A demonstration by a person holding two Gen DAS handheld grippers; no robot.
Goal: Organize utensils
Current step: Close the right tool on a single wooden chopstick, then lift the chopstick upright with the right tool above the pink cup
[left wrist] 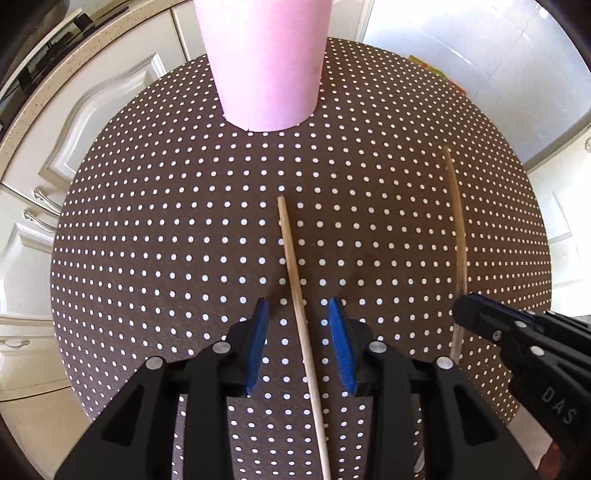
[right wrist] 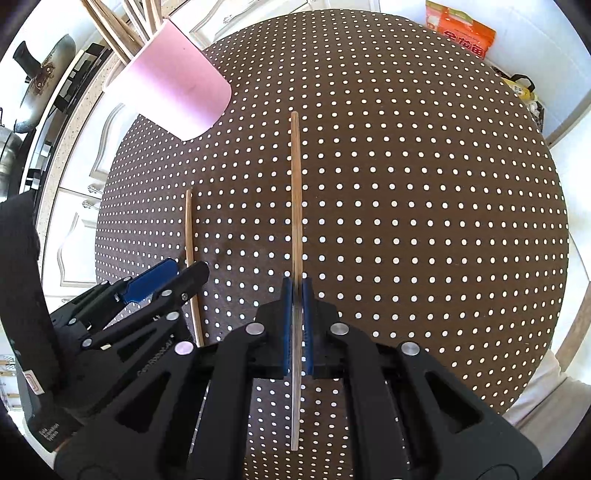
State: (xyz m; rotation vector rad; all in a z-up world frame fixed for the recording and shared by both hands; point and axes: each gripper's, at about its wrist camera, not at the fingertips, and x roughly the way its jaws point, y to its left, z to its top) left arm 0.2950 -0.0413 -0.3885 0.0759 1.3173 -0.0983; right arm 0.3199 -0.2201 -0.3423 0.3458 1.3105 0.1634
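Two wooden chopsticks lie on the brown dotted tablecloth point(left wrist: 166, 221). My left gripper point(left wrist: 301, 306) is open, its blue pads on either side of one chopstick point(left wrist: 295, 277) without touching it. My right gripper point(right wrist: 296, 286) is shut on the other chopstick point(right wrist: 295, 184), which shows in the left wrist view point(left wrist: 458, 229) too. A pink cup point(left wrist: 264, 62) stands at the far side of the table; in the right wrist view the pink cup point(right wrist: 173, 85) holds several wooden sticks. The left gripper point(right wrist: 173, 275) also shows at the left of the right wrist view.
The round table's edge curves all around. White cabinet doors point(left wrist: 74, 122) and a countertop with pans point(right wrist: 37, 92) are to the left. An orange packet point(right wrist: 461, 29) lies beyond the table's far right edge.
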